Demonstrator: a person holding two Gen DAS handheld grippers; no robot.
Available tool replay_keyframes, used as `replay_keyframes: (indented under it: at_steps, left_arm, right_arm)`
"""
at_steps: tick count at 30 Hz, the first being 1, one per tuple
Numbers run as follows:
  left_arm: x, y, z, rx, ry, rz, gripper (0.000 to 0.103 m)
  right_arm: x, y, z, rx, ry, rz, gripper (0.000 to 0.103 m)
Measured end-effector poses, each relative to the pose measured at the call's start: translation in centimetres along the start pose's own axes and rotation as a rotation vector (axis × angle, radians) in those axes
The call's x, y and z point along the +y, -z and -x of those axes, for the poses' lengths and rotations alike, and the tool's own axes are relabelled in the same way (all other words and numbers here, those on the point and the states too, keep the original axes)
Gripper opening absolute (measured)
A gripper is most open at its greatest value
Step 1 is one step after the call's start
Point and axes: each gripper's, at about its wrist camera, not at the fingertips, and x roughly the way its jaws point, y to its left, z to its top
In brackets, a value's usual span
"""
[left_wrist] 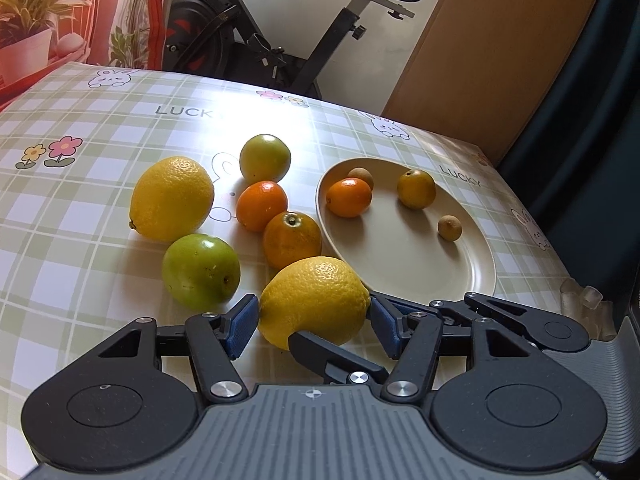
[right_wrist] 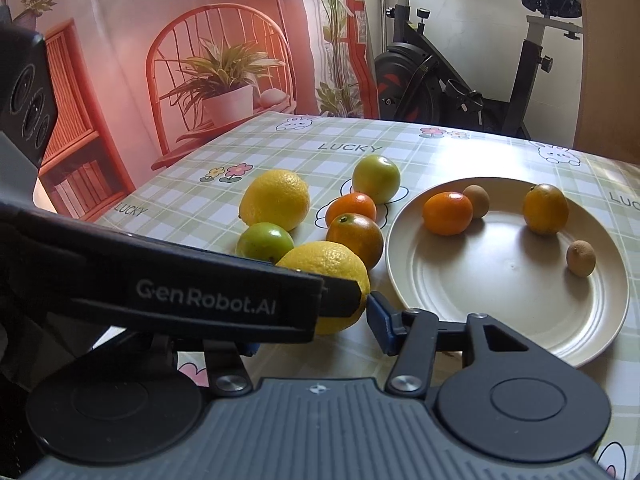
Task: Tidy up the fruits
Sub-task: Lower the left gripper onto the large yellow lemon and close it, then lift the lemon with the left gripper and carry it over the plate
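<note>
A yellow lemon (left_wrist: pixel 314 296) (right_wrist: pixel 332 268) lies on the checked tablecloth just left of a cream plate (left_wrist: pixel 400 268) (right_wrist: pixel 500 304). My left gripper (left_wrist: pixel 314 314) has a blue pad against each side of it. My right gripper (right_wrist: pixel 316 332) reaches the same lemon: its right pad (right_wrist: pixel 380 320) sits at the lemon's right edge, while the left gripper's body (right_wrist: pixel 180 296) hides its left finger. The plate carries an orange (left_wrist: pixel 349 197), a yellow-orange fruit (left_wrist: pixel 416 189) and two small brown fruits. A second lemon (left_wrist: pixel 172 198), two green fruits and two oranges lie left of the plate.
An exercise bike (left_wrist: pixel 280 40) stands beyond the table's far edge, and a wooden panel (left_wrist: pixel 500 60) is at the back right. The table's right edge (left_wrist: pixel 552 248) runs close past the plate. Small clear plastic pieces (left_wrist: pixel 584 300) lie by that corner.
</note>
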Motion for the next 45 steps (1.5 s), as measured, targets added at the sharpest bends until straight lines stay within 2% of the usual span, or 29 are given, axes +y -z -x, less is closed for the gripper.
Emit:
replay_keyframes:
  at_steps: [19,25,28,32,38,45]
  left_arm:
    - [0.3,-0.2,0.4,-0.008,0.018,0.024,0.057]
    - [-0.9,-1.1,0.8,-0.019,0.034,-0.018,0.055]
    - [-1.6,-1.3,0.5,-0.026,0.021,-0.054,0.054]
    - [-0.8,-1.7,-0.1,-0.006,0.033,-0.016,0.054]
    - [1.6,-1.7,-0.8,0.037,0.097,0.077,0.056]
    - [1.6,-2.0,-1.3,0.055,0.118,0.034,0.057]
  right_arm:
    - [-0.1,0.5,0.0,0.009,0.022,0.001,0.056]
    - [0.2,0.1,0.9,-0.027,0.037,0.008,0.054]
    - [0.0,-0.2,1.1,-0.042,0.042,-0.002,0.047]
    - [-0.2,-0.1,1.1,-0.046,0.041,-0.008,0.047]
    - [-0.5,0.2,0.6,-0.01,0.025,-0.027,0.053]
    - [-1.2,0.5,-0.4,0.02,-0.008,-0.08,0.06]
